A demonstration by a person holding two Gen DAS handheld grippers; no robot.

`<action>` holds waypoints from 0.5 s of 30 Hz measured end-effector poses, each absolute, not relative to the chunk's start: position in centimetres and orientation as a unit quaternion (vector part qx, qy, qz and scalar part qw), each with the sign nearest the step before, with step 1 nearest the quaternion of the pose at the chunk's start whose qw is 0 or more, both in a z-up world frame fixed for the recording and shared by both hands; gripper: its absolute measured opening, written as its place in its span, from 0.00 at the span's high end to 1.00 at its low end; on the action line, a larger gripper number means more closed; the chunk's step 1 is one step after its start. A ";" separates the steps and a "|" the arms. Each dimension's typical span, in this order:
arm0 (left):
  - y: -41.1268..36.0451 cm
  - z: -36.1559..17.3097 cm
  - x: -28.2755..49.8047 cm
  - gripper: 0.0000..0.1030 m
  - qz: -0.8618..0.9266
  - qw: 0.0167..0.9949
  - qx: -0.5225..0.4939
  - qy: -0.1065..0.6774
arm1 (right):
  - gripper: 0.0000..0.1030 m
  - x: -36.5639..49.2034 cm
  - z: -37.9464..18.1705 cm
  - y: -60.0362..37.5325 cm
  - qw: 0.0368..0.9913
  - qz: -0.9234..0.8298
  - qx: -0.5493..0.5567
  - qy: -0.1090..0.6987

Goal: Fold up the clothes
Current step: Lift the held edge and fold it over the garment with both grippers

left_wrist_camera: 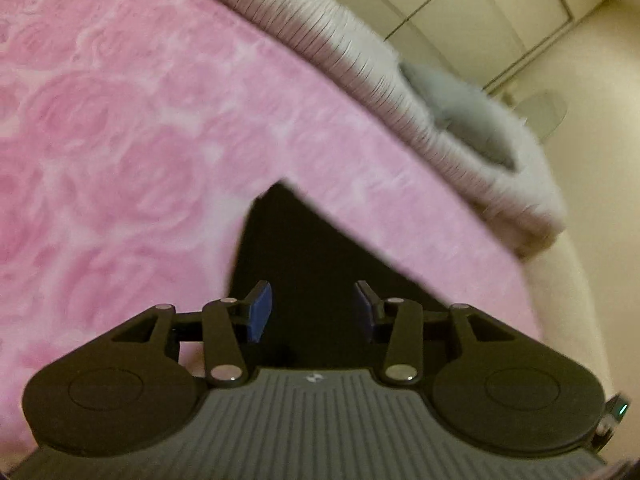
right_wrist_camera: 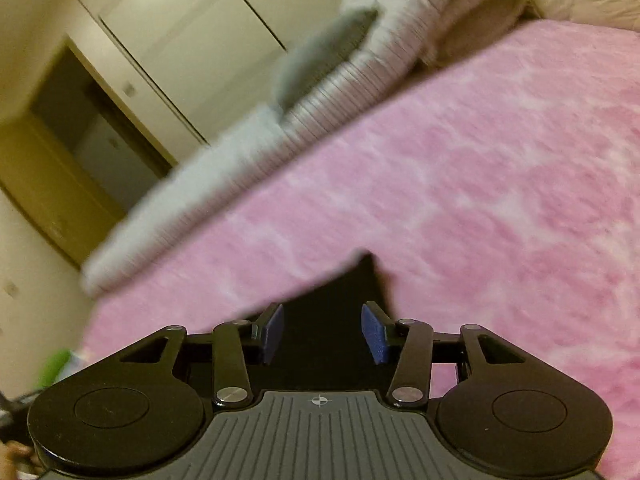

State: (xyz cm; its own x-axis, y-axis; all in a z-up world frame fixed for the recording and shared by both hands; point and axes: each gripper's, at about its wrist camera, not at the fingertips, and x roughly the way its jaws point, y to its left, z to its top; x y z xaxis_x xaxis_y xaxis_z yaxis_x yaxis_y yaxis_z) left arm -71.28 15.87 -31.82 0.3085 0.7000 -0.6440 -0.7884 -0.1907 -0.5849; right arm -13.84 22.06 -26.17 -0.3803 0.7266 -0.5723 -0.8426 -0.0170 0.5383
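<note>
1. Both grippers, left gripper (left_wrist_camera: pixel 313 308) and right gripper (right_wrist_camera: pixel 323 334), hover with fingers spread over a black garment (left_wrist_camera: pixel 304 248) on the pink bed cover (left_wrist_camera: pixel 120 140).
2. Pinch corners level (blur suggests motion).

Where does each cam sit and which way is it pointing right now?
Left wrist: on the left gripper, looking forward along its open fingers at a black garment on the pink blanket; only the gripper shows.
Right wrist: on the right gripper, fingers open, facing the black garment, wardrobe doors beyond; only the gripper shows.
Shared: garment, blanket, grey bedding.
</note>
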 end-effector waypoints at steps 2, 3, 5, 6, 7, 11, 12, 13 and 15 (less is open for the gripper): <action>15.9 -32.7 -70.6 0.62 0.602 0.633 -0.482 0.076 | 0.54 -13.6 -27.7 22.7 0.553 0.702 -0.081 0.440; 16.0 -33.1 -70.3 0.62 0.610 0.631 -0.470 0.094 | 0.54 -13.5 -28.4 23.0 0.552 0.700 -0.084 0.446; 16.2 -33.7 -69.7 0.62 0.625 0.629 -0.446 0.122 | 0.54 -13.4 -29.4 23.7 0.549 0.696 -0.088 0.454; 16.3 -33.8 -69.5 0.62 0.631 0.628 -0.435 0.132 | 0.54 -13.5 -29.7 24.2 0.548 0.696 -0.090 0.454; 16.4 -33.9 -69.5 0.62 0.633 0.629 -0.431 0.135 | 0.54 -13.6 -30.0 24.8 0.548 0.698 -0.092 0.453; 18.5 -34.7 -70.0 0.59 0.623 0.628 -0.449 0.126 | 0.54 -14.2 -30.7 27.3 0.545 0.702 -0.098 0.448; 19.0 -34.9 -70.2 0.57 0.621 0.628 -0.453 0.124 | 0.54 -14.3 -30.8 27.9 0.545 0.701 -0.098 0.449; 19.6 -35.1 -70.3 0.55 0.618 0.627 -0.458 0.122 | 0.54 -14.4 -31.0 28.6 0.543 0.702 -0.095 0.451; 20.5 -35.6 -70.5 0.57 0.612 0.628 -0.465 0.119 | 0.54 -14.4 -31.7 29.9 0.538 0.698 -0.087 0.464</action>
State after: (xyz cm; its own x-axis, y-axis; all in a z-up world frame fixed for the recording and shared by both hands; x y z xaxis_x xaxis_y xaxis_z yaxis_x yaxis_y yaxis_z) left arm -70.48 20.51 -35.62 0.2219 0.6581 -0.7195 -0.8799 -0.1828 -0.4386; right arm -14.44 29.92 -31.74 -0.4050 0.6701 -0.6221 -0.8324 0.0113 0.5540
